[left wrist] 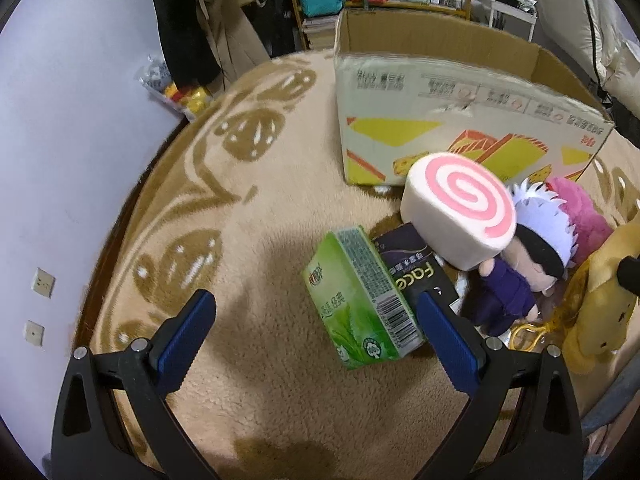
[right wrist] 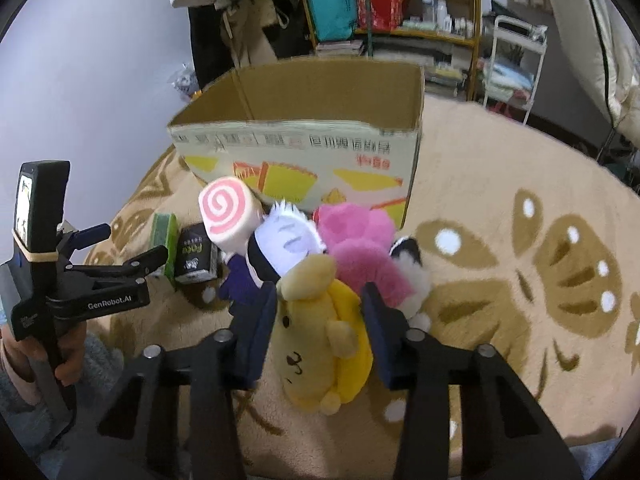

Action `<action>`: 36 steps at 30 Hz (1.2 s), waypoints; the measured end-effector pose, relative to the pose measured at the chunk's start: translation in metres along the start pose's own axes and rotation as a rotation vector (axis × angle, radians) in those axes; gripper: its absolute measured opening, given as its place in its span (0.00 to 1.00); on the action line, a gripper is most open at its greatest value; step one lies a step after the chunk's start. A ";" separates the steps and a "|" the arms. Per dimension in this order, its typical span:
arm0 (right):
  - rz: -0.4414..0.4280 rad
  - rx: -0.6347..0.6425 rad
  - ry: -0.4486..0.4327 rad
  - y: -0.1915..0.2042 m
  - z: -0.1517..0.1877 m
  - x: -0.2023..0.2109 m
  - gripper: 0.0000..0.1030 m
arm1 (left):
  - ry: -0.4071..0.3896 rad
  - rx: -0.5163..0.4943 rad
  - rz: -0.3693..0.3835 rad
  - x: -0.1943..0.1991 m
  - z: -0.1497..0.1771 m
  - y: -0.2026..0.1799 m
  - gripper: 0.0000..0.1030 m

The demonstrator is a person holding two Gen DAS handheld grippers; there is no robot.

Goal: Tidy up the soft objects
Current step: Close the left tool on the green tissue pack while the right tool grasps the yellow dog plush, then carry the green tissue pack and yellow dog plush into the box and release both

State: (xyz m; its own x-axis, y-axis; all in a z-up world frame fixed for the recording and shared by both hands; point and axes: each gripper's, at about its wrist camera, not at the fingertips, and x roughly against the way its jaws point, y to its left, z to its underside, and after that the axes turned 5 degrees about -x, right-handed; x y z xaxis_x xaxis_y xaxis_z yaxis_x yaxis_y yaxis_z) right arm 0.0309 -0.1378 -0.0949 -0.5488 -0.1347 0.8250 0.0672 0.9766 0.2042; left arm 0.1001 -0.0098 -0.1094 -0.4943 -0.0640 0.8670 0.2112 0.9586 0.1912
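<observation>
the right tool point(right wrist: 318, 320) has its jaws pressed on either side of the yellow dog plush point(right wrist: 320, 344), which lies on the patterned rug point(right wrist: 500, 208); just beyond it sit the pink plush point(right wrist: 360, 240) and the white-haired doll point(right wrist: 286, 240); the cardboard box point(right wrist: 304, 152) stands open farther ahead; the left tool point(left wrist: 316, 332) hovers with jaws wide apart, the green tissue pack point(left wrist: 360, 300) between them, untouched; the swirl cushion point(left wrist: 460, 212) lies ahead to its right.

- The left gripper point(left wrist: 316, 334) is held wide apart above a beige patterned rug point(left wrist: 260, 380).
- A green tissue pack point(left wrist: 360, 300) is seen between its 2 blue pads point(left wrist: 184, 336), untouched.
- A pink-swirl roll plush point(left wrist: 460, 212) is propped before a cardboard box point(left wrist: 420, 120).
</observation>
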 end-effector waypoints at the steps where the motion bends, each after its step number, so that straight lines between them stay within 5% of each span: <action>1: -0.004 -0.001 0.006 -0.001 -0.001 -0.002 0.42 | 0.009 0.005 0.006 -0.004 0.000 0.001 0.97; 8: -0.019 -0.005 0.006 -0.003 -0.002 -0.007 0.35 | 0.037 0.031 0.074 -0.018 -0.001 0.004 0.88; 13: -0.032 -0.016 0.011 -0.005 -0.003 -0.008 0.35 | 0.057 0.046 0.165 -0.022 -0.001 0.001 0.50; 22: -0.021 0.004 -0.001 -0.002 -0.002 -0.006 0.35 | 0.045 0.087 0.181 -0.017 0.003 0.003 0.40; 36: -0.025 -0.014 -0.195 -0.002 0.001 0.044 0.34 | -0.187 0.095 0.152 0.045 0.012 0.010 0.37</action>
State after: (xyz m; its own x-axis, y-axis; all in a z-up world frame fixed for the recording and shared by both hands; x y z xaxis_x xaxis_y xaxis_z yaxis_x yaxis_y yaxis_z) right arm 0.0055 -0.1461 -0.0594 -0.7012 -0.1229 0.7023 0.0623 0.9707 0.2321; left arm 0.0698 0.0005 -0.0735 -0.6118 0.1271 0.7807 0.2190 0.9756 0.0128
